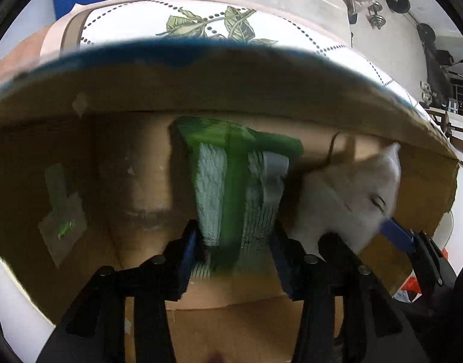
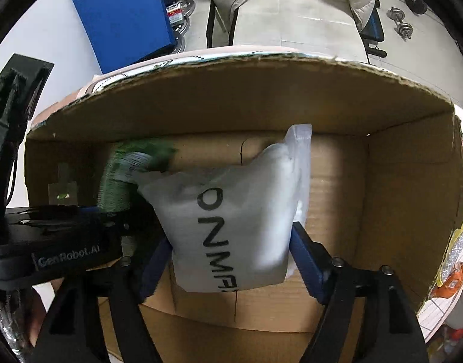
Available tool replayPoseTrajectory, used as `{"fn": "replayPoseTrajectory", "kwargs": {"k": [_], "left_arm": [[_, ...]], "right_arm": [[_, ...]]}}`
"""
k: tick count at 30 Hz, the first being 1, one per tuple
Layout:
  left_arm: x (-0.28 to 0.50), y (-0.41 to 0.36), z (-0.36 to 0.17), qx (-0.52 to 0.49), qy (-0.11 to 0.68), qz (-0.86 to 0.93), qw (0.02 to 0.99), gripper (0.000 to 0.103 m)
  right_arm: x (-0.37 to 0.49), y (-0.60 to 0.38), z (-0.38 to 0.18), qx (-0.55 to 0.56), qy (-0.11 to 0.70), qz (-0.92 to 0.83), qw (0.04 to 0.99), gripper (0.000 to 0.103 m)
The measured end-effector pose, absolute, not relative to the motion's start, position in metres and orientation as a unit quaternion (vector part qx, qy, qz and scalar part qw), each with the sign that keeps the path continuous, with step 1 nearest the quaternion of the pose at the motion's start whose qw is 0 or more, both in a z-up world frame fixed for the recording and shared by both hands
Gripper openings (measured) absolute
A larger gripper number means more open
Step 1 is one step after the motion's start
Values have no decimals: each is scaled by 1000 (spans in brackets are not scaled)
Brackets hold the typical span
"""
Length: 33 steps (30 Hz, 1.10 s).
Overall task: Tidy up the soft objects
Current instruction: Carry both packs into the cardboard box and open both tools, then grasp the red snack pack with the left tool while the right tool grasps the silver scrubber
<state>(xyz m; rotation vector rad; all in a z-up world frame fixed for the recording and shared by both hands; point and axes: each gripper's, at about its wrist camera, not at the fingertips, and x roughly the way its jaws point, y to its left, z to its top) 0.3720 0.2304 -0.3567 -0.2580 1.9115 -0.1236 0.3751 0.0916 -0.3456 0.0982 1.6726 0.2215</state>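
Note:
Both grippers reach into an open cardboard box point(image 1: 140, 96) point(image 2: 398, 181). My left gripper point(image 1: 234, 242) is shut on a green and pale blue cloth bundle point(image 1: 228, 187), held above the box floor; it is blurred. My right gripper point(image 2: 231, 254) is shut on a soft white bag with black lettering point(image 2: 237, 211), held inside the box to the right of the green bundle point(image 2: 122, 172). The white bag also shows in the left wrist view point(image 1: 352, 193), with a blue fingertip point(image 1: 395, 233) of the right gripper against it.
The box stands on a quilted cover with a leaf print point(image 1: 201, 21). A blue board point(image 2: 125, 15) leans behind it. Dumbbells point(image 2: 401, 24) lie on the floor at the far right. Colourful items point(image 2: 452, 260) lie outside the box's right wall.

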Motion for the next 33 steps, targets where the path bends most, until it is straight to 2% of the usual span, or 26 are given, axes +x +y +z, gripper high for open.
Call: {"fn": "replayPoseTrajectory", "kwargs": {"k": [1, 3, 9, 11, 21, 33], "left_arm": [[371, 230, -352, -104, 812, -50, 573, 52], [369, 230, -341, -94, 807, -44, 582, 66], [341, 241, -293, -88, 782, -25, 617, 95], [326, 249, -279, -83, 768, -18, 634, 98], [244, 253, -213, -78, 694, 30, 715, 102], [204, 234, -187, -66, 640, 61, 763, 102]], "right_arm": [[376, 91, -343, 42, 741, 98, 663, 80], [377, 89, -334, 32, 737, 90, 669, 84], [370, 80, -299, 19, 727, 91, 680, 100], [360, 78, -287, 16, 724, 94, 683, 103], [287, 64, -252, -12, 698, 85, 711, 103], [213, 53, -201, -6, 643, 86, 761, 103]]}}
